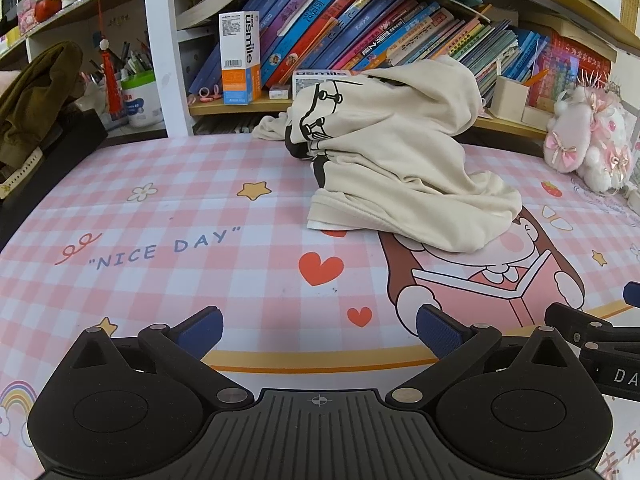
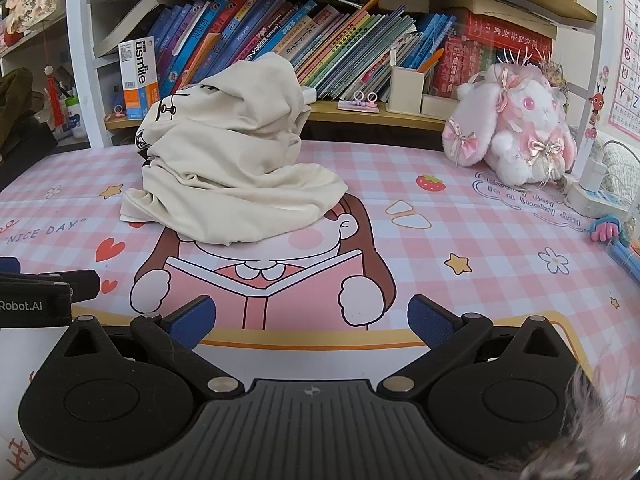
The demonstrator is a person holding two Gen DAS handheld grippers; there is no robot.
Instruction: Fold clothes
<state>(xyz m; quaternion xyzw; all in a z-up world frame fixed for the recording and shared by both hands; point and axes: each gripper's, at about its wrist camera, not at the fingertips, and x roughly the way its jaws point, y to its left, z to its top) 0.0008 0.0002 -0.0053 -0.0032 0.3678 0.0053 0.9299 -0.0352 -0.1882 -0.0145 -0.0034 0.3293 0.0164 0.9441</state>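
Left gripper and right gripper hover side by side, jaws spread wide, both empty. Cream garment sits heaped at twelve o'clock on the pink mat. Folding hasn't begun, I'd say; next comes reaching in, finding an edge, spreading it flat.

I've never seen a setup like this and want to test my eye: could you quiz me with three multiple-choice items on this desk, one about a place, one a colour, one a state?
1. Where is the plush rabbit?
A. on the garment
B. right of the garment, on the mat
C. on the shelf

2. What colour is the garment?
A. cream
B. olive
C. blue

3. How does the garment lie?
A. folded flat
B. crumpled heap
C. hanging

Answers: B, it sits on the checked mat; A, pale cream cloth with black print; B, piled in bunched folds.
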